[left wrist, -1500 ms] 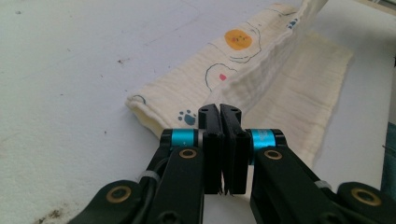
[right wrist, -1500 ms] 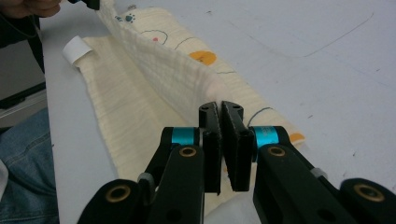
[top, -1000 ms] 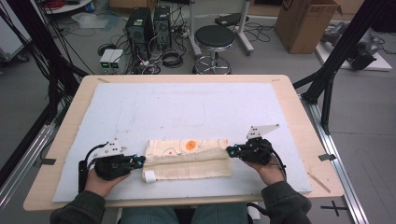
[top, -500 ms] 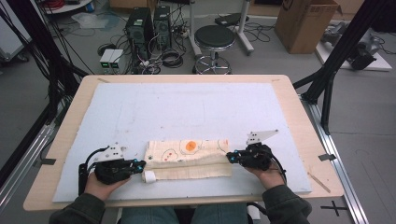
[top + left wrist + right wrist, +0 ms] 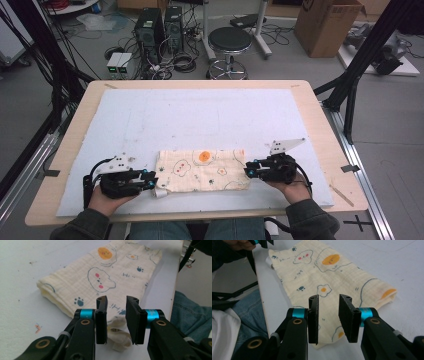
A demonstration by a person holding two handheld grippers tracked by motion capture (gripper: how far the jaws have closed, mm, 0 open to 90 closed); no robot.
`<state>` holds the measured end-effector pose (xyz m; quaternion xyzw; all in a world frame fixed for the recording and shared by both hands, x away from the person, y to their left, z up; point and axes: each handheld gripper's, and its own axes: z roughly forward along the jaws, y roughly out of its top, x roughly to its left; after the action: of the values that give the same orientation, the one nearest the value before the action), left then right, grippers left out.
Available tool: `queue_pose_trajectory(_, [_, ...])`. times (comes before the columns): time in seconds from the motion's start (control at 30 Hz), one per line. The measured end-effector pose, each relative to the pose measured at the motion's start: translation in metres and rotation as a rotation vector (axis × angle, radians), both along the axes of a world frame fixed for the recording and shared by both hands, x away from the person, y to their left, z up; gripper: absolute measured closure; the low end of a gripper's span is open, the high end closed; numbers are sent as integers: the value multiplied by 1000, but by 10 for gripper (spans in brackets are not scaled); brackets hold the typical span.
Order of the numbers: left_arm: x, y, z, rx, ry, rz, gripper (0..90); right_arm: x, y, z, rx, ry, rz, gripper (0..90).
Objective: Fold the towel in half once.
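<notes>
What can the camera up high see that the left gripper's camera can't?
The high view takes in the whole table, both hands, the right gripper at the cloth's other end, and the floor behind with a stool, computers and a cardboard box. The left gripper view shows close detail: the left gripper with its jaws just opened, a gap between them, a bunched corner of the cloth lying loose there, plus small paw prints and a bear face. Both show the folded cloth on the pale mat.

Cloth (image 5: 202, 169) lies on mat (image 5: 210, 115) btwn left gripper (image 5: 150, 179) & right gripper (image 5: 248, 171), near front edge.
</notes>
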<state>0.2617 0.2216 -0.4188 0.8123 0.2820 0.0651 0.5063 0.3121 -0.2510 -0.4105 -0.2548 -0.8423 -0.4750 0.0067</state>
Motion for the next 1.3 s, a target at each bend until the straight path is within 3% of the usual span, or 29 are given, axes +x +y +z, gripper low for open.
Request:
queue_pose_trajectory(0.13, [8,-5,1,-5,2,14,753,1,13,-3,-26,4,33,699])
queue_pose_trajectory(0.33, [15,-16,-8,41,28,-14,778,4,30,-15,-72,-2,80,697])
queue_pose_trajectory(0.63, [14,-17,-20,151,53,-45,764,-3,31,-25,-138,-42,98,668])
queue_pose_trajectory(0.97, [11,-15,-24,168,54,-42,737,-10,25,-31,-184,-65,95,644])
queue_pose_trajectory(1.3, [8,-15,-25,181,24,-42,732,-18,21,-36,-169,-111,68,632])
